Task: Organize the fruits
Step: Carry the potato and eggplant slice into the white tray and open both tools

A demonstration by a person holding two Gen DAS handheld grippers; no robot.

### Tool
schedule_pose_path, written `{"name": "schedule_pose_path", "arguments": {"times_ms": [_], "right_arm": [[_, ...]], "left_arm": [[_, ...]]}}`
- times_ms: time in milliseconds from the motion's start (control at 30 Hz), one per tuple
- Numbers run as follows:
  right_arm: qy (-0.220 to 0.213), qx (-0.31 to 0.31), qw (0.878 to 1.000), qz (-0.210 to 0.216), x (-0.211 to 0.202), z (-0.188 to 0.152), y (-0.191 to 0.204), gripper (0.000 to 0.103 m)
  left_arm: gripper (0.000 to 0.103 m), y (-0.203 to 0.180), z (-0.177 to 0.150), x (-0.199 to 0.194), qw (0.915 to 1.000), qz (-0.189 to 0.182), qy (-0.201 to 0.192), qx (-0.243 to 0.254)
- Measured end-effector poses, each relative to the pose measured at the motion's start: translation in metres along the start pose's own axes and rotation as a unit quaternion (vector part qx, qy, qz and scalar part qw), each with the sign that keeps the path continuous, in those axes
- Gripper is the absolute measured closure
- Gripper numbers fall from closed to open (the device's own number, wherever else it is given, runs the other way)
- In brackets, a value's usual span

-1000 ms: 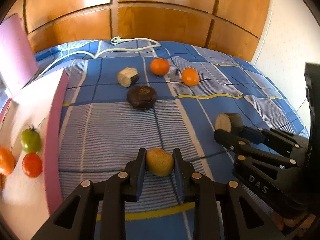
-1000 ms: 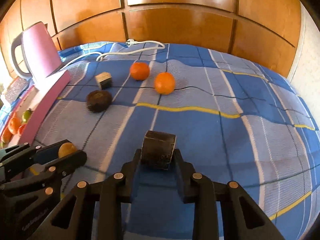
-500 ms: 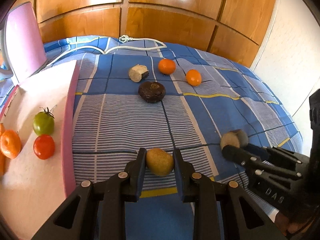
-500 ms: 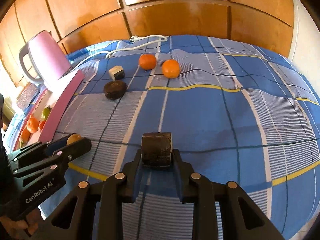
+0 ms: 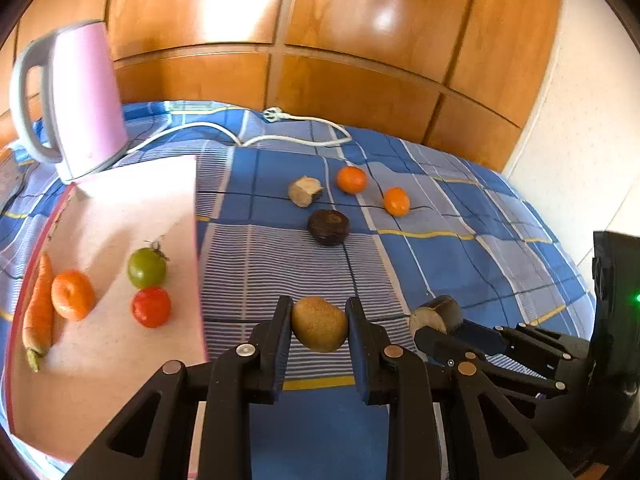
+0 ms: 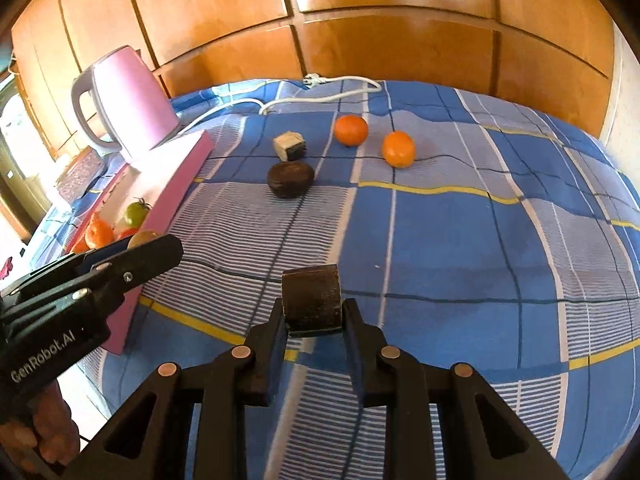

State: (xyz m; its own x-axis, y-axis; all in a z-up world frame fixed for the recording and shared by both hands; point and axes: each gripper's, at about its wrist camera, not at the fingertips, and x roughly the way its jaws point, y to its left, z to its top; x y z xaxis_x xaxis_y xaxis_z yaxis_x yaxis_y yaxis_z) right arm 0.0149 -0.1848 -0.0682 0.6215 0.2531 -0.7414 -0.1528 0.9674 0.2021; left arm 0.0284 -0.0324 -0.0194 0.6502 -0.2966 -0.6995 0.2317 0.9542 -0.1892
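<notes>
My left gripper (image 5: 319,322) is shut on a brown kiwi (image 5: 319,329), held above the blue checked cloth just right of the pink tray (image 5: 120,208). The tray holds a green tomato (image 5: 146,267), a red tomato (image 5: 151,306), an orange (image 5: 73,294) and a carrot (image 5: 39,308). My right gripper (image 6: 312,314) is shut on a dark cut cylinder piece (image 6: 311,298), held above the cloth; it shows at the right of the left wrist view (image 5: 436,315). Two oranges (image 6: 351,129) (image 6: 398,149), a dark round fruit (image 6: 290,179) and a pale cut piece (image 6: 289,145) lie further back.
A pink kettle (image 5: 76,100) stands at the tray's far end, its white cord (image 5: 296,136) trailing over the cloth. Wooden panels (image 5: 320,40) rise behind the bed. The bed's edge drops off at the right by a white wall (image 5: 580,140).
Both grippers have lifted and pulled back with their pieces. The left one has swung left, so more of the tray and the kettle now show.
</notes>
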Motion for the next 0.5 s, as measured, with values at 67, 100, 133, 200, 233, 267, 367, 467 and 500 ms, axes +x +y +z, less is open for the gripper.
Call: {"name": "schedule_pose_path", "arguments": {"times_ms": [67,100,133,200,233,267,367,467,500], "right_arm": [[-0.003,-0.003,1.000,0.003,-0.002,0.001,0.004,0.076],[-0.004,-0.005,1.000,0.005,-0.003,0.002,0.006,0.076],[-0.005,-0.008,1.000,0.007,-0.004,0.003,0.008,0.076],[-0.006,-0.012,1.000,0.011,-0.005,0.006,0.013,0.076],[-0.007,-0.016,1.000,0.014,-0.005,0.007,0.015,0.076],[-0.009,-0.019,1.000,0.017,-0.006,0.009,0.019,0.076],[-0.013,-0.034,0.999,0.029,-0.008,0.016,0.031,0.076],[-0.017,-0.049,0.998,0.043,-0.009,0.024,0.043,0.076],[-0.018,-0.053,0.997,0.049,-0.009,0.026,0.048,0.076]], "left_arm": [[0.077,0.004,0.001,-0.005,1.0000,0.002,-0.004,-0.006],[0.077,0.006,0.002,-0.008,0.9999,0.004,-0.007,-0.008],[0.077,0.007,0.003,-0.011,0.9999,0.005,-0.009,-0.010],[0.077,0.012,0.006,-0.017,0.9997,0.008,-0.016,-0.016],[0.077,0.016,0.008,-0.020,0.9995,0.011,-0.021,-0.020],[0.077,0.018,0.009,-0.024,0.9994,0.013,-0.025,-0.023],[0.077,0.029,0.015,-0.033,0.9984,0.021,-0.039,-0.034],[0.077,0.043,0.022,-0.042,0.9972,0.031,-0.052,-0.044],[0.077,0.047,0.023,-0.045,0.9967,0.036,-0.056,-0.046]]}}
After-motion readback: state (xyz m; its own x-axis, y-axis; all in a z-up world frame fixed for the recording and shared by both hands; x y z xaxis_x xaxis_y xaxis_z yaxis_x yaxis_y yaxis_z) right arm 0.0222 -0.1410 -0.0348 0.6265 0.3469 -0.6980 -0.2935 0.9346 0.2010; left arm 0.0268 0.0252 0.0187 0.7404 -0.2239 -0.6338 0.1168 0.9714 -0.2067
